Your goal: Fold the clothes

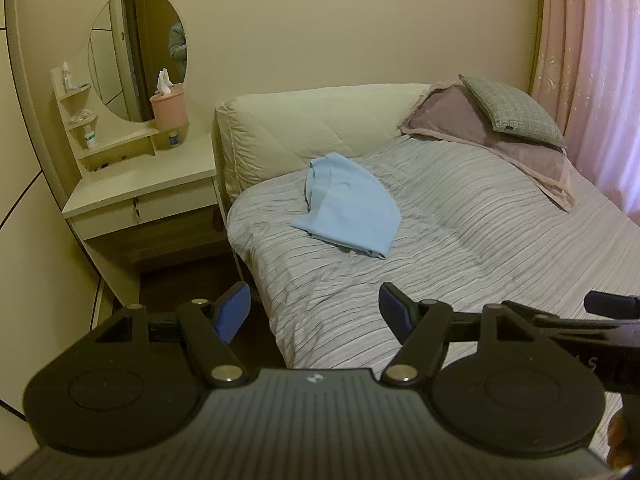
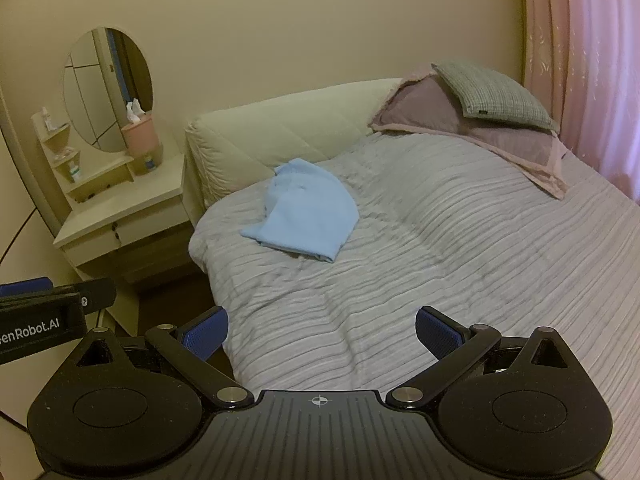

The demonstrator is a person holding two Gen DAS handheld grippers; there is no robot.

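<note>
A light blue garment (image 1: pixel 349 204) (image 2: pixel 305 215) lies loosely folded on the striped grey bedspread (image 1: pixel 460 240) (image 2: pixel 440 248), near the headboard at the bed's left side. My left gripper (image 1: pixel 316 312) hangs open over the bed's near left corner, well short of the garment, with nothing between its blue pads. My right gripper (image 2: pixel 322 336) is open too, above the near part of the bed, also empty. The right gripper's body shows at the right edge of the left wrist view, and the left one's at the left edge of the right wrist view.
A cream padded headboard (image 1: pixel 320 128) (image 2: pixel 288 136) backs the bed. Two pillows (image 1: pixel 500 128) (image 2: pixel 488 112) lean at its right end. A white dressing table (image 1: pixel 140 188) (image 2: pixel 120 216) with an oval mirror, a pink tissue box and bottles stands left. Pink curtains (image 1: pixel 600 80) hang right.
</note>
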